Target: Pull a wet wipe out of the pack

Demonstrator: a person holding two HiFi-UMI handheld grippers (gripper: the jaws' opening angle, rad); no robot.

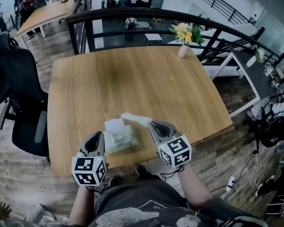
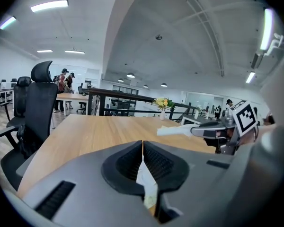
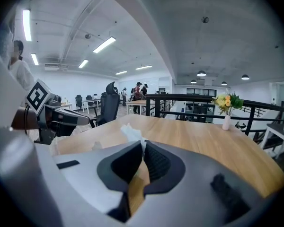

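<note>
A greenish wet-wipe pack (image 1: pixel 122 138) with a white flap (image 1: pixel 114 125) lies near the front edge of the wooden table (image 1: pixel 132 79). My left gripper (image 1: pixel 103 137) is at the pack's left side. In the left gripper view its jaws (image 2: pixel 142 143) are shut on a thin edge of the pack (image 2: pixel 148 186). My right gripper (image 1: pixel 150 123) is just right of the pack, shut on a white wet wipe (image 1: pixel 135 118) that sticks out leftward from its tips. The wipe (image 3: pixel 131 132) pokes up between the jaws of the right gripper (image 3: pixel 143 143). It also shows in the left gripper view as the wipe (image 2: pixel 173 131).
A vase of yellow flowers (image 1: pixel 183 48) stands at the table's far right corner. A black office chair (image 1: pixel 19 93) is to the left of the table. A dark railing (image 1: pixel 132 15) runs behind it. People sit at a distant table (image 1: pixel 42 13).
</note>
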